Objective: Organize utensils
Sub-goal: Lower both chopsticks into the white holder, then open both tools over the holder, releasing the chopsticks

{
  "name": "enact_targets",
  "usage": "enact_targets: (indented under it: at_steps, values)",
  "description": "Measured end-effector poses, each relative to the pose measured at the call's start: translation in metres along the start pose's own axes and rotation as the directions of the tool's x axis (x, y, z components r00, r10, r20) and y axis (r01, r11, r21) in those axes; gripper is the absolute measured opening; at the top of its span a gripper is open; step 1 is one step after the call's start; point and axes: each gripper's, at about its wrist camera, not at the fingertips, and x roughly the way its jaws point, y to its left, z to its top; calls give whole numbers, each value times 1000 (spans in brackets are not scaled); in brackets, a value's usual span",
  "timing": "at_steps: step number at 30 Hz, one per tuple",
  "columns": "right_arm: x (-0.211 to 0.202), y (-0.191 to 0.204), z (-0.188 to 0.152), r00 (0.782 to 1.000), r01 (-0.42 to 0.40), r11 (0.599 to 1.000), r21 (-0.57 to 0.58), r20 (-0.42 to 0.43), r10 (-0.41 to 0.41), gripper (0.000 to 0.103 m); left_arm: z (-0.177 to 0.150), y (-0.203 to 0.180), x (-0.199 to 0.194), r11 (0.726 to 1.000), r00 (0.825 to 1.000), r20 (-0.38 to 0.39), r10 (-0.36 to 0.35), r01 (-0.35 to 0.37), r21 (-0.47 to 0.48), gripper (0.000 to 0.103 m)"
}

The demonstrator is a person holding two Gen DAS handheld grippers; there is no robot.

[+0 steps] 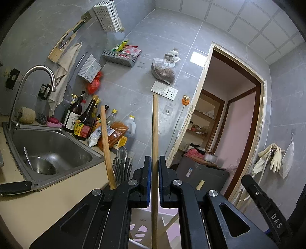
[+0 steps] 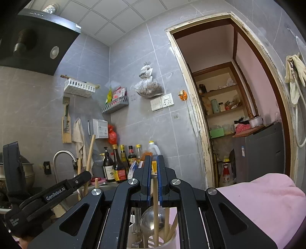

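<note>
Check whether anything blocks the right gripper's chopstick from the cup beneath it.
Nothing visible does. The chopstick, pinched in the right gripper, already runs down into the cup, beside a ladle and other chopsticks.

"GenRobot.AI" on left tongs [image 2: 84, 177], "DAS" strap [image 1: 275, 218]

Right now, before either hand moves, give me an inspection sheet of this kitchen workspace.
Surface: beige counter beside a steel sink; a bowl with a spoon lies in the sink.
Job's things: chopsticks, one in each gripper; white holder below with a ladle and more chopsticks.
Clutter: sauce bottles and packets by the wall.
Grippers: left gripper shut on an upright chopstick; right gripper shut on a chopstick that stands in the holder.
Cables: white cord hanging from an orange plug.
Surroundings: wall baskets, hanging bag, open doorway, pink cloth.
</note>
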Motion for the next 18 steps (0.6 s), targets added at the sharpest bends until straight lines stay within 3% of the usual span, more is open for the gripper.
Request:
enact_targets:
  at_steps: [3,5,10,13,18]
  values:
    - [1,-1,0,1000,4,1000,6,3,-4,12,-3,-3,0,1000,1000,-6,4,-3,24,4]
    - [0,-4,0,1000,5,1000,17,3,-5,24,-5,-5,-2,999,1000,-23,6,-5,42,5]
    - [-4,-7,2,1000,16,999,29,27,-17,28,-13,-15,-11,990,999,-48,8,-1,143,8]
    - [-6,-7,1,999,18,999,31,33,-19,37,-17,-15,-16,990,998,-61,-7,15,139,19]
    - [-12,-2,2,998,33,999,11,59,-33,47,-17,-14,-23,991,998,-61,-13,21,132,20]
